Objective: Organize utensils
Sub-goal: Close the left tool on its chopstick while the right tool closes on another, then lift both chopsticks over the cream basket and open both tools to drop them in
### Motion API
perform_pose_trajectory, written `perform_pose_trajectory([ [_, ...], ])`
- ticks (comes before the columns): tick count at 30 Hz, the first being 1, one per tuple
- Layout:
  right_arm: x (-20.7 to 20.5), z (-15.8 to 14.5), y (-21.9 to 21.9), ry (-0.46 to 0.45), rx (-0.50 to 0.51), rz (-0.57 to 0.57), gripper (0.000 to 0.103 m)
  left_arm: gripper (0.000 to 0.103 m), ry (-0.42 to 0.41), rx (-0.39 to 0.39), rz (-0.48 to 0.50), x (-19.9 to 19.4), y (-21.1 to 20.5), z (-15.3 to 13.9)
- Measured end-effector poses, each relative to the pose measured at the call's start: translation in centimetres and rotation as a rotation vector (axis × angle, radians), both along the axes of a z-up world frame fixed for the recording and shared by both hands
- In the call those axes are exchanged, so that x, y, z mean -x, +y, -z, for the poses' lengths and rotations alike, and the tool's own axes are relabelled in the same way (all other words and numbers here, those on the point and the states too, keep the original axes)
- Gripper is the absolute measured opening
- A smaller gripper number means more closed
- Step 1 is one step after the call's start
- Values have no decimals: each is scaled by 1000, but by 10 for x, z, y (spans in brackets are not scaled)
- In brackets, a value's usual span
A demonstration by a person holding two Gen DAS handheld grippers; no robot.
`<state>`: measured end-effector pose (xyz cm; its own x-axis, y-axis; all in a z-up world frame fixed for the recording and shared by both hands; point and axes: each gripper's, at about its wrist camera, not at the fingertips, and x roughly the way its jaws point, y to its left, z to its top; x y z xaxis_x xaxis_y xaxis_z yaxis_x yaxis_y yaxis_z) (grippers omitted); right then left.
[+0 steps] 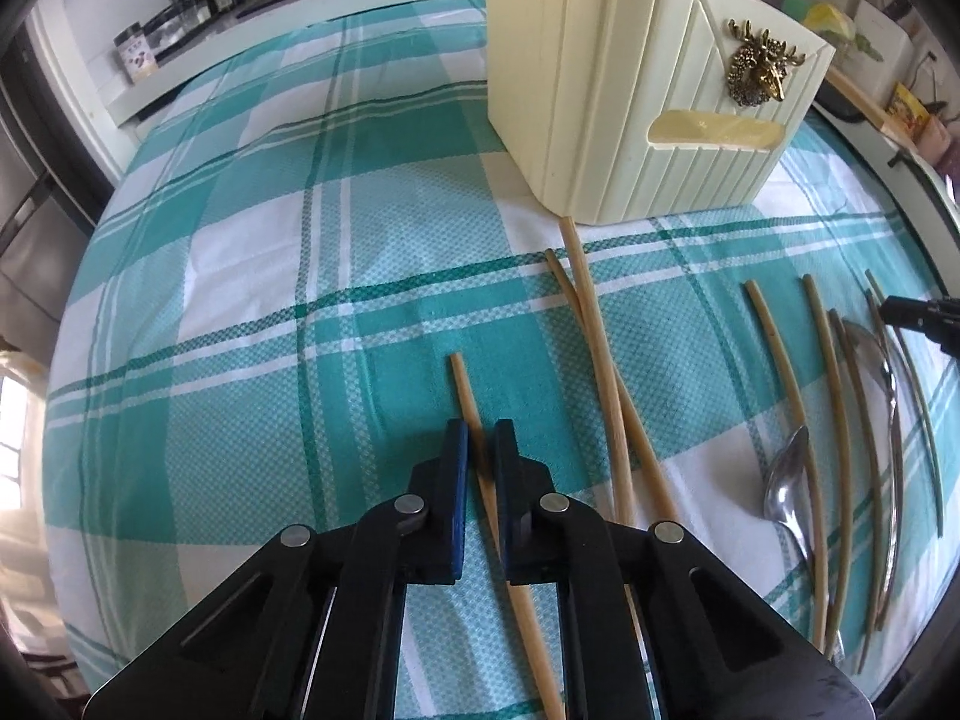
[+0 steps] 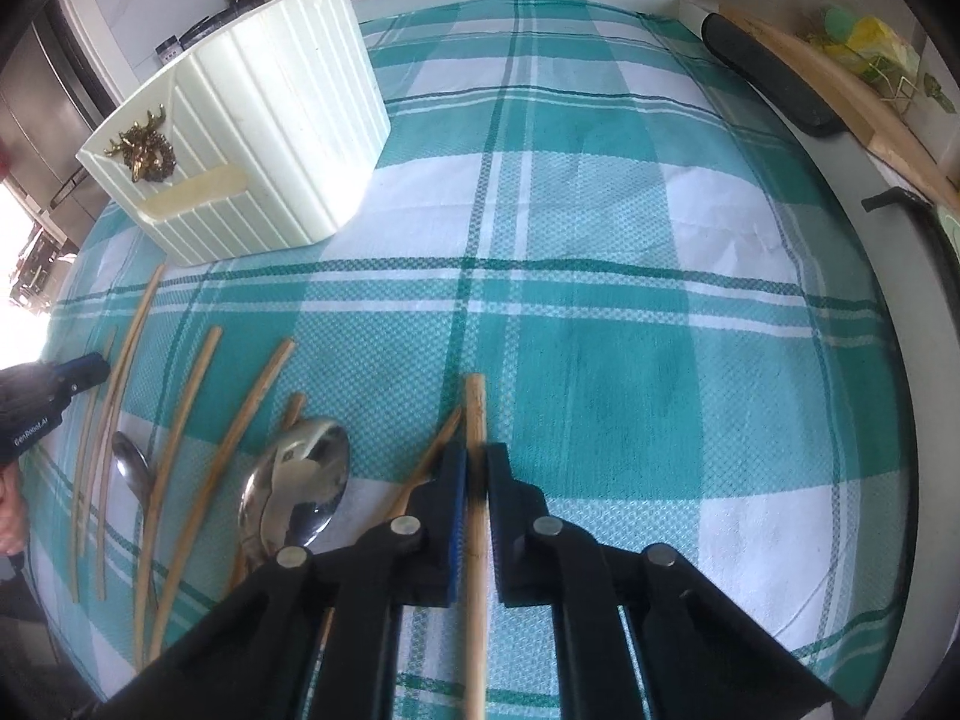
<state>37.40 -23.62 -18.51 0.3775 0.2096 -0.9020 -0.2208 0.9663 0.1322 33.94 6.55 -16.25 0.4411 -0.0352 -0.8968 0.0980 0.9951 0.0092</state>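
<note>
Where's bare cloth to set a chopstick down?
Free: the cloth right of the right gripper, and left of the holder beyond the left gripper. Crowded: chopsticks and spoons between the grippers.

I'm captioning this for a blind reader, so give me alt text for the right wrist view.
The right gripper is shut on a wooden chopstick lying on a teal checked tablecloth. To its left lie more chopsticks and two spoons; a cream utensil holder stands behind them.

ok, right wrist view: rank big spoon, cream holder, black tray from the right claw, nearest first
1. big spoon, just left of the right claw.
2. cream holder, far left, upright on the cloth.
3. black tray, far right, at the cloth's edge.
</note>
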Motion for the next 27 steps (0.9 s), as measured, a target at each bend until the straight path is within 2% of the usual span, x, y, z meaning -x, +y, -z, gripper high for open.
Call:
perform_pose_trajectory([
  [3, 6, -10, -7, -22, -40, 9, 7, 4, -24, 49, -16, 6, 5, -8],
  [5, 14, -24, -9, -64, -64, 9, 7, 4, -77, 73, -22, 14, 8, -23],
  [13, 63, -93, -7, -272, -130, -20, 7, 4, -286, 180, -26, 56, 21, -106],
  [16, 81, -117, -2, -343, -154, -37, 7, 4, -345, 214, -24, 68, 25, -128],
  [23, 113, -165, 12, -488, -177, -78, 7, 3, -463, 279, -5, 92, 26, -174],
  [27, 119, -189, 21, -574, -168, -94, 7, 3, -521, 326, 18, 92, 25, -201],
])
